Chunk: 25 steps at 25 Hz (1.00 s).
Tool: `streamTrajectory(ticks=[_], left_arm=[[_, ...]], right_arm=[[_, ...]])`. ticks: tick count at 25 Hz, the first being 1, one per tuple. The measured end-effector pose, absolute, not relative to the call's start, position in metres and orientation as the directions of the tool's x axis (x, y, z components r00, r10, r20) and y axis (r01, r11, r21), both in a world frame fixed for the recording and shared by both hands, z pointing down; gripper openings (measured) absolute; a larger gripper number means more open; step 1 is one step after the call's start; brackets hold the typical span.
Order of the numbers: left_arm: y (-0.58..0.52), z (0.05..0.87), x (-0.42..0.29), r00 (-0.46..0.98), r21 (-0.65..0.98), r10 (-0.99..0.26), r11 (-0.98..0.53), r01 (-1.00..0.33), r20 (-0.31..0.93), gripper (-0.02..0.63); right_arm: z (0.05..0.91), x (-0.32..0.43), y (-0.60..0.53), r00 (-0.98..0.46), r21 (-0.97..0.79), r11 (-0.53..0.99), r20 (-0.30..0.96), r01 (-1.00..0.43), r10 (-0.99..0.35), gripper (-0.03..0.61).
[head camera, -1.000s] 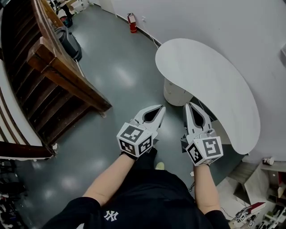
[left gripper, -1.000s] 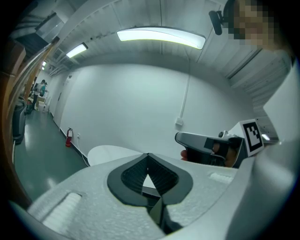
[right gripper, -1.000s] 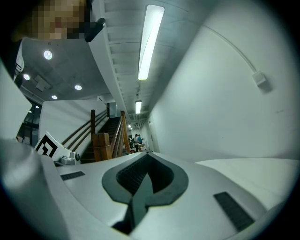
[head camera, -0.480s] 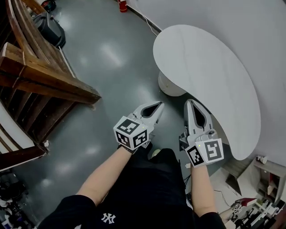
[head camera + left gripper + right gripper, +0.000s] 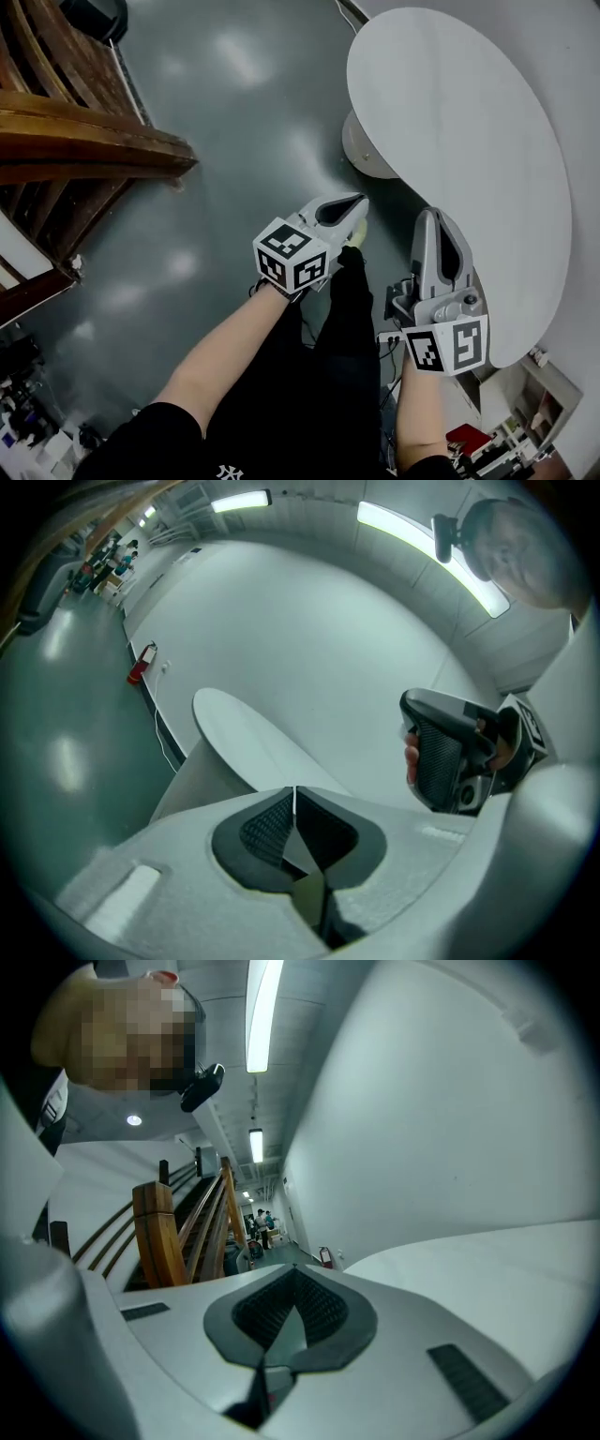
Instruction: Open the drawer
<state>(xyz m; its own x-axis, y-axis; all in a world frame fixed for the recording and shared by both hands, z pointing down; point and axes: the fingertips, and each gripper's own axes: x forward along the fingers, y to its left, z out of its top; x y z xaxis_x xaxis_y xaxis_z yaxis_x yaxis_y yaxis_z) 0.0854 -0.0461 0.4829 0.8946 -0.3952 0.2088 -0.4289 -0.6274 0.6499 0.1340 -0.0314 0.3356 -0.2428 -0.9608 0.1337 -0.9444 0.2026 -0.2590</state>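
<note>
Your left gripper (image 5: 357, 202) and right gripper (image 5: 433, 216): jaws pressed together, nothing inside. No drawer seen yet. Right one near table (image 5: 469, 141) edge; you may bump it.

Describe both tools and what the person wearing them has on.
The left tool and right tool are matching pale grey shells tapering to a point, with a dark ribbed lining inside. Each carries a white cube printed with black square markers at its back end. The person wears a black short-sleeved top with a small white logo.
</note>
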Motion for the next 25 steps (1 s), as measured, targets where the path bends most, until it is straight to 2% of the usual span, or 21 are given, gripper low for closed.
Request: streamTrajectory(ticks=[11,15,25], left_arm=[[-0.104,0.641,0.127,0.876,0.745,-0.433,-0.509,-0.431,0.211,0.019],[-0.115,0.672,0.145,0.874,0.757,-0.434,-0.491,-0.431,0.217,0.063],[-0.146,0.717,0.175,0.853,0.812,-0.478,-0.400,-0.425,0.212,0.098]], right_arm=[[0.444,0.159,-0.081,-0.256,-0.281,0.216,0.113,-0.935,-0.960,0.015],[0.459,0.168,-0.087,-0.253,-0.285,0.216,0.102,-0.934,-0.962,0.015],[0.471,0.179,-0.094,-0.281,-0.265,0.253,0.073,-0.930,-0.957,0.015]])
